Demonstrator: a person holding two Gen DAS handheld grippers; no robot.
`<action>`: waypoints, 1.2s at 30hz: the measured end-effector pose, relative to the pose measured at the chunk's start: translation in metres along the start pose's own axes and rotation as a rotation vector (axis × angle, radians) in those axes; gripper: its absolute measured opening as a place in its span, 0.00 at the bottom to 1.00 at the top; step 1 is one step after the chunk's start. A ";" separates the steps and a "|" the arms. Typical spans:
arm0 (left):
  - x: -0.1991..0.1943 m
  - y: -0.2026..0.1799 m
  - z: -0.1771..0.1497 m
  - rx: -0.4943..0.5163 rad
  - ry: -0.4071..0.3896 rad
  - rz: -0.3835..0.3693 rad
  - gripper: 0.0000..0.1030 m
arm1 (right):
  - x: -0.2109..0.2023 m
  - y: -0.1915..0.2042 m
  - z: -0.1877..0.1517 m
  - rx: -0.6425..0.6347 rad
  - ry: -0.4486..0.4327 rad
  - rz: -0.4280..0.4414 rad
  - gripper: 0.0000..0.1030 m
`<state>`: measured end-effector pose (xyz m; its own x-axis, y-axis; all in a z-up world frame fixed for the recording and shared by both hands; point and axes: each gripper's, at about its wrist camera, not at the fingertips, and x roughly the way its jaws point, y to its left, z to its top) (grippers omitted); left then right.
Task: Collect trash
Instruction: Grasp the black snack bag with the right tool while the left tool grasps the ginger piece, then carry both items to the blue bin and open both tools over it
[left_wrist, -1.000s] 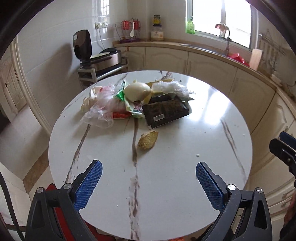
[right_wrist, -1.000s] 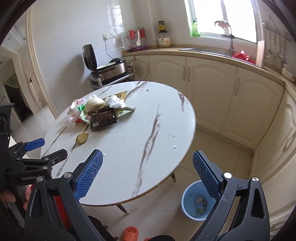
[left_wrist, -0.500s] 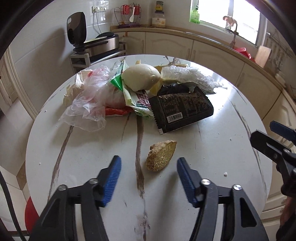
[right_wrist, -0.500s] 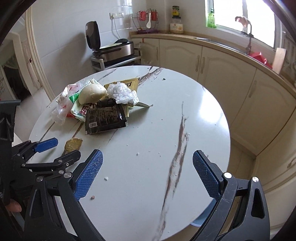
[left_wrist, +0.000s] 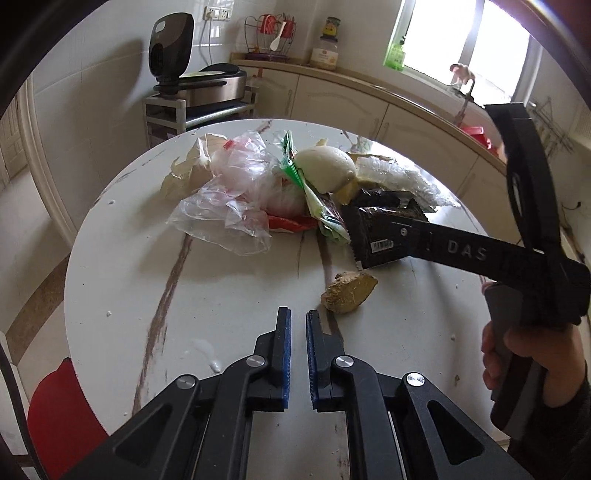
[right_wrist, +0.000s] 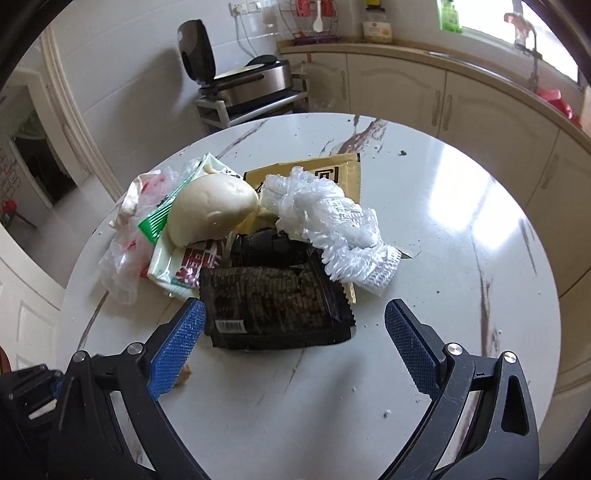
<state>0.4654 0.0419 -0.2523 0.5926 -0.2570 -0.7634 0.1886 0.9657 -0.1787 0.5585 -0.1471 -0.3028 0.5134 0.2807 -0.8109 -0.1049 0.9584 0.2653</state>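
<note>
A heap of trash lies on the round white marble table: a black packet, a white bun, crumpled white plastic, a yellow packet and a clear plastic bag. A brown crust piece lies apart, nearer me. My left gripper is shut with nothing between its blue pads, just left of the crust. My right gripper stands wide open, its fingers on either side of the black packet's near edge. In the left wrist view one of its fingers reaches over that packet.
A hand holds the right gripper at the table's right edge. A red stool stands below the table's left rim. A white smear marks the tabletop. Cream cabinets and an appliance on a rack stand behind.
My left jaws went from wide open to shut while closing in on the crust. My right gripper swung from the table's edge in over the black packet, staying open.
</note>
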 end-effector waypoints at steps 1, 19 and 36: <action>-0.001 0.000 -0.001 0.004 -0.002 -0.004 0.06 | 0.003 -0.003 0.000 0.019 0.004 0.015 0.83; 0.033 -0.049 0.015 0.109 0.032 0.081 0.60 | -0.062 -0.053 -0.052 0.045 -0.109 0.140 0.10; -0.005 -0.053 0.004 0.034 -0.011 0.033 0.23 | -0.104 -0.060 -0.075 0.028 -0.170 0.205 0.07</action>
<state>0.4556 -0.0085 -0.2369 0.6073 -0.2257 -0.7618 0.1949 0.9718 -0.1325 0.4473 -0.2301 -0.2738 0.6201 0.4536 -0.6400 -0.1987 0.8801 0.4312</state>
